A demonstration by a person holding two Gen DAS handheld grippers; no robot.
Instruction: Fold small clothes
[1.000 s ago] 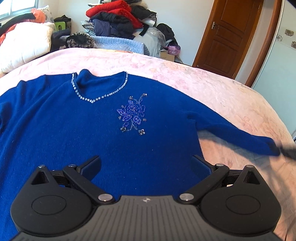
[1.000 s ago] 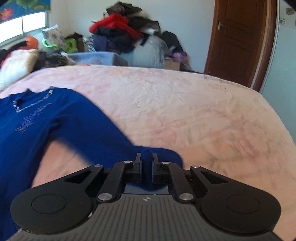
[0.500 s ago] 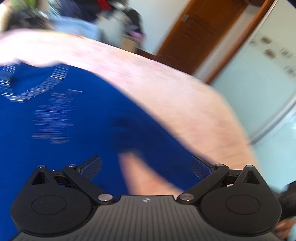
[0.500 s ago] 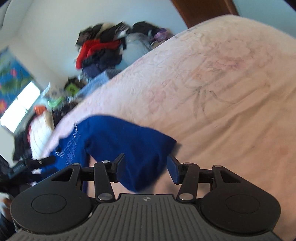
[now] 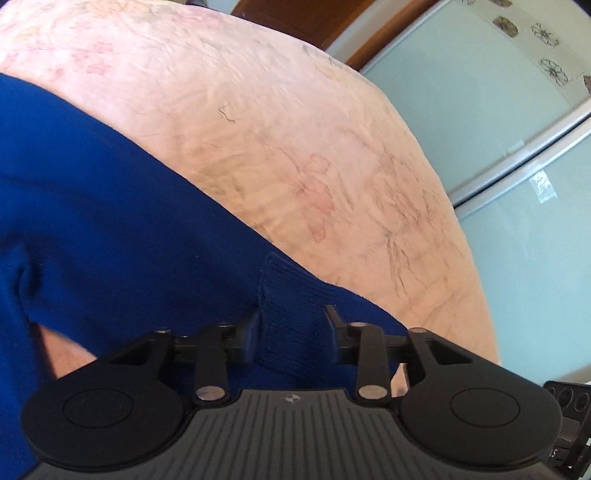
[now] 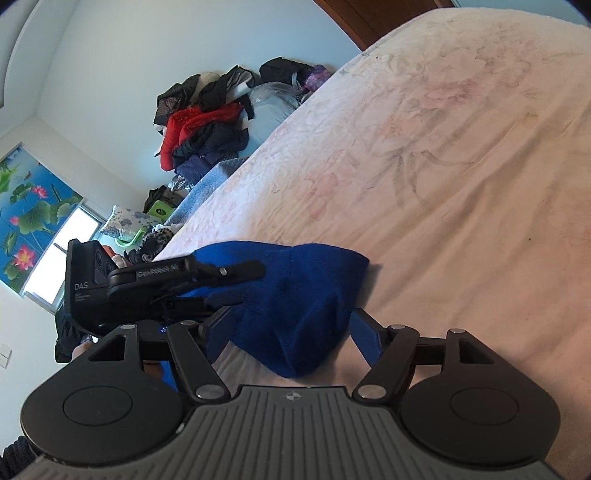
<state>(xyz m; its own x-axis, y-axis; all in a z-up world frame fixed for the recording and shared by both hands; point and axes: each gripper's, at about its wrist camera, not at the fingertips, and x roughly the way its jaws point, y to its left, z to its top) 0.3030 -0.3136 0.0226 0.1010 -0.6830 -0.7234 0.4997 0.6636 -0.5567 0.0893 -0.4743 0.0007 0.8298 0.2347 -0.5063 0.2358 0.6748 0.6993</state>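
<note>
A blue sweater (image 5: 92,206) lies on a pink flowered bedspread (image 5: 295,129); its right sleeve runs toward the bed's near corner. My left gripper (image 5: 293,325) is closing its jaws on the ribbed cuff (image 5: 291,295), which fills the gap from pad to pad. In the right wrist view the sleeve end (image 6: 295,302) lies bunched between the fingers of my right gripper (image 6: 293,336). Those jaws are opening and the pads stand clear of the cloth. The left gripper (image 6: 255,271) reaches onto the same sleeve from the left.
The bed's edge curves close on the right, with pale sliding wardrobe doors (image 5: 517,147) beyond. A heap of clothes (image 6: 207,129) is stacked past the far side of the bed, near a brown door (image 6: 354,14). A window with a lotus blind (image 6: 29,206) is at the left.
The left gripper swung right from over the sweater's body to the sleeve cuff and narrowed its jaws around it. The right gripper rolled, opened and let go of the sleeve end.
</note>
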